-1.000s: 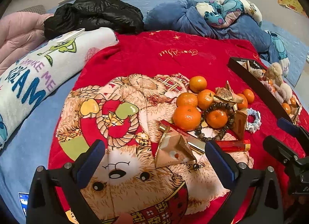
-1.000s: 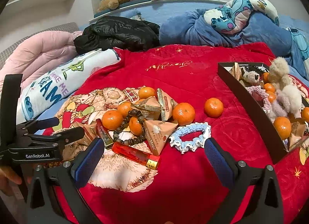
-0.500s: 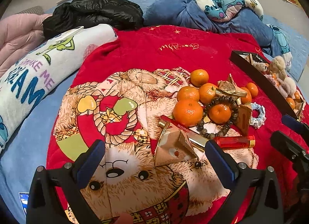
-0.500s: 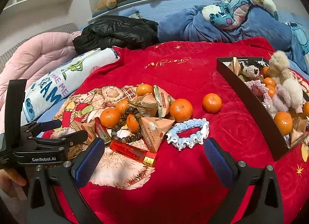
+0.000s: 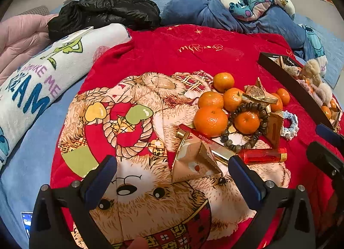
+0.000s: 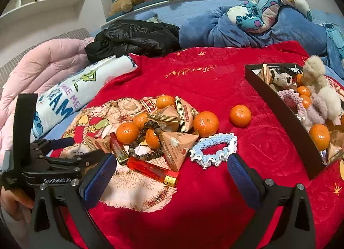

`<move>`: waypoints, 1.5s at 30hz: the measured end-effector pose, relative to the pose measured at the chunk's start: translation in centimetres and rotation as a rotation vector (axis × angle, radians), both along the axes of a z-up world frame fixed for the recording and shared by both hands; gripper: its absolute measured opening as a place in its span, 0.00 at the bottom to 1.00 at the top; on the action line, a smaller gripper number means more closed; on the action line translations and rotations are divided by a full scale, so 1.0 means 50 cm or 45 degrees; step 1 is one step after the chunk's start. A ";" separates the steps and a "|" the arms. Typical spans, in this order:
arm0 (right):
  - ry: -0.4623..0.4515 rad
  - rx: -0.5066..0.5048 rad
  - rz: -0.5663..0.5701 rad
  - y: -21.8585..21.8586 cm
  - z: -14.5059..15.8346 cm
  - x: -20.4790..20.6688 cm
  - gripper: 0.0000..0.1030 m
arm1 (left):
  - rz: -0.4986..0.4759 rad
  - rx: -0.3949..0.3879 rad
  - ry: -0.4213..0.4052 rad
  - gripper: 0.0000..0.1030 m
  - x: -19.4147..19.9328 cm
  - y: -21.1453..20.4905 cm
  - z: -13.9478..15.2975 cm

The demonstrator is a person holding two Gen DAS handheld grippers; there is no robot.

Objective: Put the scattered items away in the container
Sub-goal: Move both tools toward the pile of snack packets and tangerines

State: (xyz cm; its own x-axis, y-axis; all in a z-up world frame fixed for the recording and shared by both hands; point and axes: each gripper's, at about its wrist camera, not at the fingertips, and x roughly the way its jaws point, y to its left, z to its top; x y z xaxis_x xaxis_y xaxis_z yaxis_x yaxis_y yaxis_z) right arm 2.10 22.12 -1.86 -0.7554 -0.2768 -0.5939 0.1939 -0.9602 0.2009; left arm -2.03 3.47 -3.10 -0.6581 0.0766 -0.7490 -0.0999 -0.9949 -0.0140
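Observation:
A pile lies on the red blanket: several mandarins [image 5: 210,121], a brown bead bracelet [image 5: 247,128], triangular snack packets [image 5: 194,161], a red lighter [image 5: 263,155] and a blue-white scrunchie [image 6: 214,149]. One mandarin [image 6: 240,115] lies apart. The black container [image 6: 277,107] at the right holds mandarins, packets and fluffy toys. My left gripper [image 5: 172,181] is open and empty, with a packet just ahead between its fingers. My right gripper [image 6: 172,179] is open and empty, just short of the lighter [image 6: 153,170] and scrunchie.
A white printed pillow [image 5: 43,81], a pink quilt [image 6: 43,64], a black jacket [image 5: 103,10] and blue bedding with a Stitch pillow [image 6: 268,10] ring the red blanket [image 5: 193,55]. The left gripper's body [image 6: 49,163] shows at the right view's left edge.
Both grippers have moved slightly forward toward the pile, which now looks a little nearer. Both stay open. No item has moved.

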 end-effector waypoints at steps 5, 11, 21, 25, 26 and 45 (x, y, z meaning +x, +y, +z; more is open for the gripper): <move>0.006 -0.007 0.003 -0.004 0.000 -0.002 1.00 | -0.020 0.004 0.003 1.00 -0.001 0.006 -0.003; -0.018 -0.005 0.052 -0.015 -0.004 -0.003 1.00 | -0.045 0.011 0.003 1.00 0.001 0.011 0.002; -0.028 -0.055 0.062 -0.009 -0.005 -0.007 1.00 | -0.090 -0.008 0.017 1.00 0.009 0.023 0.005; -0.022 -0.066 0.038 0.001 -0.005 -0.013 1.00 | -0.072 -0.012 0.000 1.00 0.003 0.017 0.001; -0.024 -0.059 0.038 0.000 -0.006 -0.016 1.00 | -0.071 -0.011 -0.002 1.00 0.003 0.016 0.001; -0.028 0.005 0.029 -0.004 -0.001 -0.023 1.00 | -0.048 -0.006 -0.027 1.00 0.000 0.011 -0.008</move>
